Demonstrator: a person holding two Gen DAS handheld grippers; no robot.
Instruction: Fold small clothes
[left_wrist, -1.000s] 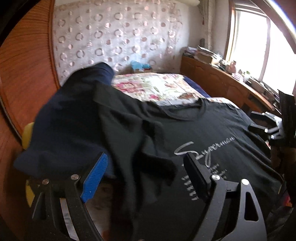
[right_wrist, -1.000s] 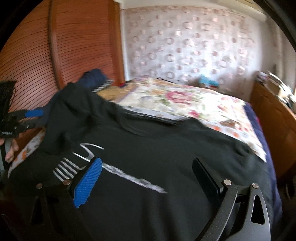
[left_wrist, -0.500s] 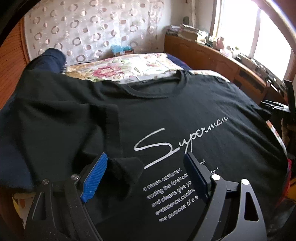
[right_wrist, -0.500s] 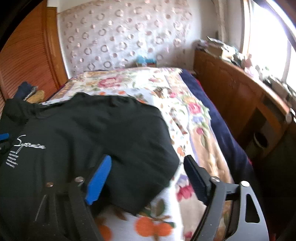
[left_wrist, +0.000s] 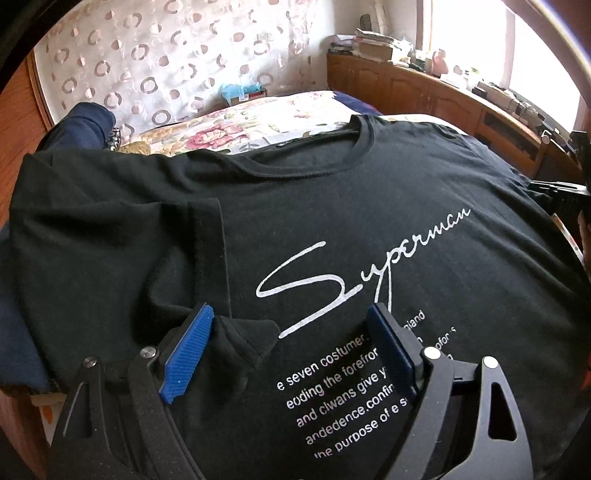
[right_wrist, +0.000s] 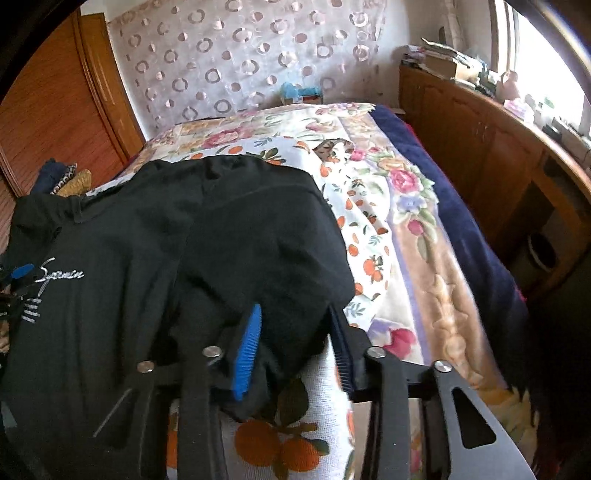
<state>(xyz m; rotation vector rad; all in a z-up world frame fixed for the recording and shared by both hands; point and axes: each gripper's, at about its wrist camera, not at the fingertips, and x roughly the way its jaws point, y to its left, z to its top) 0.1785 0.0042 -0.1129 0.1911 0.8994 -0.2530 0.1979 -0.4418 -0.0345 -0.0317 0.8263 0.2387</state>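
A black T-shirt (left_wrist: 332, 206) lies front-up on the floral bedspread (right_wrist: 373, 206), its white script reading "Superman" above small lines such as "e seven costumer". The left claw (left_wrist: 288, 347) is spread over the folded-in sleeve. The right claw (right_wrist: 295, 339) is partly closed around the other sleeve's edge; whether it grips is unclear.

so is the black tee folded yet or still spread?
Mostly spread. The black tee lies front-up on the floral bedspread, print and neckline showing; only its sleeve is folded in over the chest.

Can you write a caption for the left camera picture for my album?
Open left tongs hover over a black Superman T-shirt spread on the flowery bed.
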